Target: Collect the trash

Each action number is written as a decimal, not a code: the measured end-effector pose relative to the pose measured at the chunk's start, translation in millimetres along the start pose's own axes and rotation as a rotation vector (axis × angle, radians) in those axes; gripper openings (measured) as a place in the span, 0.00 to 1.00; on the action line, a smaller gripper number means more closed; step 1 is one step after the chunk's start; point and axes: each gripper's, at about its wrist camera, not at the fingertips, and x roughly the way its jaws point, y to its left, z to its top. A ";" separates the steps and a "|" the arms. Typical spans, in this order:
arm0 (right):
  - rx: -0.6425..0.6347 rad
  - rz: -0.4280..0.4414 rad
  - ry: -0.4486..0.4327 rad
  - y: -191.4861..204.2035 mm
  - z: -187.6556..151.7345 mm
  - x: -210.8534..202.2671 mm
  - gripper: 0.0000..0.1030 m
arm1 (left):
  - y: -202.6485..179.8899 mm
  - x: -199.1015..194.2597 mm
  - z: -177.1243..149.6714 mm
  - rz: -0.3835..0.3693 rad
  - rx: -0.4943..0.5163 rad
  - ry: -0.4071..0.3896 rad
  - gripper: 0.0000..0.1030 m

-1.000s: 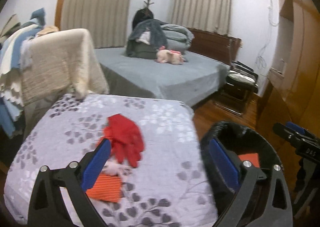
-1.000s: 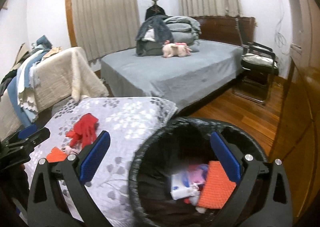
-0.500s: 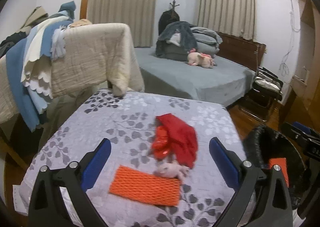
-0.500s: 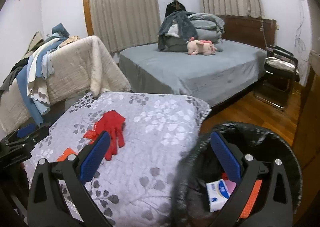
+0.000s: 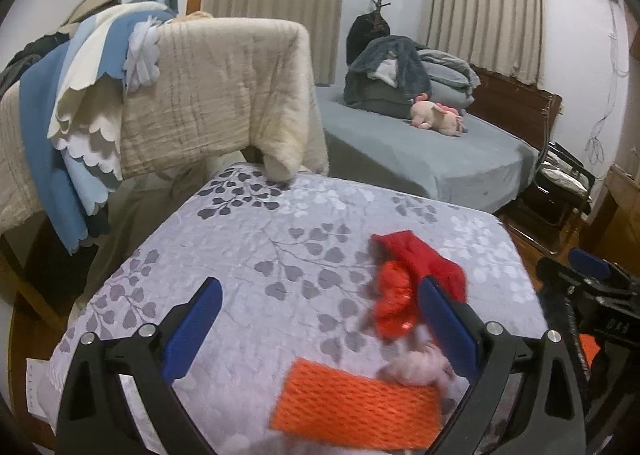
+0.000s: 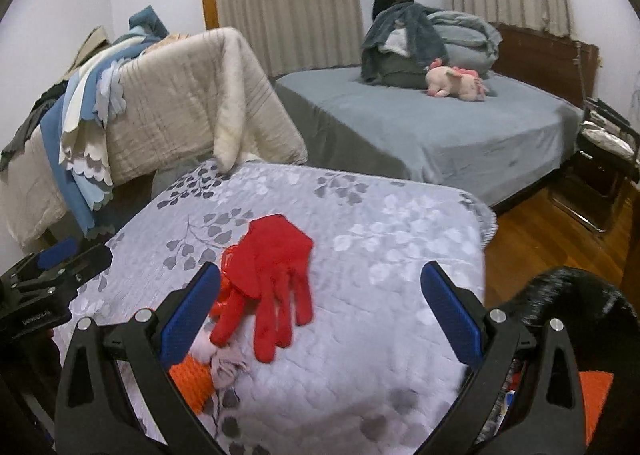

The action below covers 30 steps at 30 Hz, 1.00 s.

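Lying limp on the patterned grey quilt (image 6: 360,255) that covers the desk, a red glove (image 6: 276,275) sprawls fingers-down beside a crumpled red wrapper (image 5: 394,303), a small wad of pale pink tissue (image 5: 416,369) and a flat orange mesh sleeve (image 5: 352,403), all of it near the front edge and touching or nearly touching. By the look of them these pieces are light, soft and shapeless: the glove would likely fold and dangle if pinched at a fingertip, so its broad palm seems the surer place to take hold, while the springy mesh sleeve probably wants a pinch across its short edge and the tissue a gentle squeeze through its middle. None appears fragile; the shiny wrapper may be the slipperiest. The left tool (image 5: 316,329) hangs released and empty over the quilt, jaws wide, with the orange sleeve low between them. The right tool (image 6: 320,309) is likewise spread wide and carries nothing, the glove lying between its blue pads (image 6: 188,311). At the desk's right stands a black-lined bin (image 6: 580,295), orange scrap visible inside. Small lettering on each tool's body is too blurred to read; no other brand or label is legible.
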 end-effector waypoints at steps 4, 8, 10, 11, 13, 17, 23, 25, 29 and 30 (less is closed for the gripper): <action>-0.015 0.023 0.023 12.8 2.2 26.3 0.94 | 13.0 15.6 3.9 0.015 -0.010 0.006 0.93; -0.045 0.044 0.050 25.4 3.7 51.5 0.87 | 22.9 28.3 7.2 0.025 -0.022 0.010 0.93; -0.051 0.055 0.066 28.5 3.5 61.5 0.81 | 25.1 33.0 8.1 0.026 -0.025 0.011 0.93; -0.052 0.058 0.074 30.0 3.4 66.8 0.80 | 25.8 35.6 8.2 0.027 -0.027 0.013 0.93; -0.052 0.065 0.085 31.5 3.0 73.6 0.78 | 27.2 40.1 7.6 0.027 -0.031 0.017 0.93; -0.056 0.077 0.110 34.8 1.2 87.0 0.72 | 28.0 47.7 5.1 0.022 -0.040 0.028 0.93; -0.061 0.107 0.155 35.3 -3.2 99.7 0.45 | 26.8 56.7 2.6 0.020 -0.036 0.041 0.93; -0.063 0.127 0.169 36.0 -4.4 100.9 0.30 | 27.3 59.3 2.0 0.017 -0.039 0.045 0.93; -0.065 0.156 0.160 36.8 -2.4 96.1 0.08 | 26.5 60.8 1.4 0.015 -0.037 0.050 0.93; -0.066 0.161 0.155 36.6 -1.3 94.2 0.06 | 25.8 60.4 1.1 0.014 -0.036 0.051 0.93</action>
